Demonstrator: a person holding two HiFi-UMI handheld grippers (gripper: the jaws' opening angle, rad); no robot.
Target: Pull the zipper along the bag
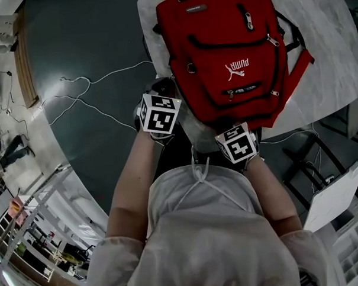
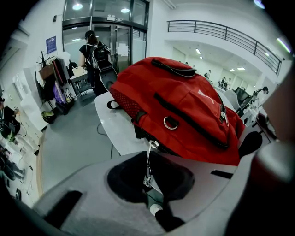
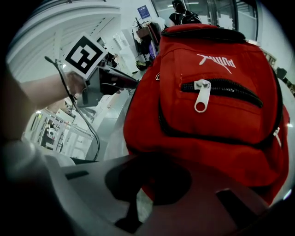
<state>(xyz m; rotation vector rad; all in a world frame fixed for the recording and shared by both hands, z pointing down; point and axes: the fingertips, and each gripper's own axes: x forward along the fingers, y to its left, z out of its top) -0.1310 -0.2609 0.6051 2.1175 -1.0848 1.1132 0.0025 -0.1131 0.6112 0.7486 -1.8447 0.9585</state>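
Note:
A red backpack lies on a white table, its base toward me. At the bag's left side my left gripper is shut on a thin metal zipper pull. The pull runs taut from the slider on the black side zipper down into the jaws. My right gripper is at the bag's near edge. There its jaws are closed on a fold of the red fabric. The left gripper's marker cube shows in the right gripper view.
White cables trail over the dark floor left of the table. Black frame legs and a white board stand at the right. In the left gripper view a person with a backpack stands far off by glass doors.

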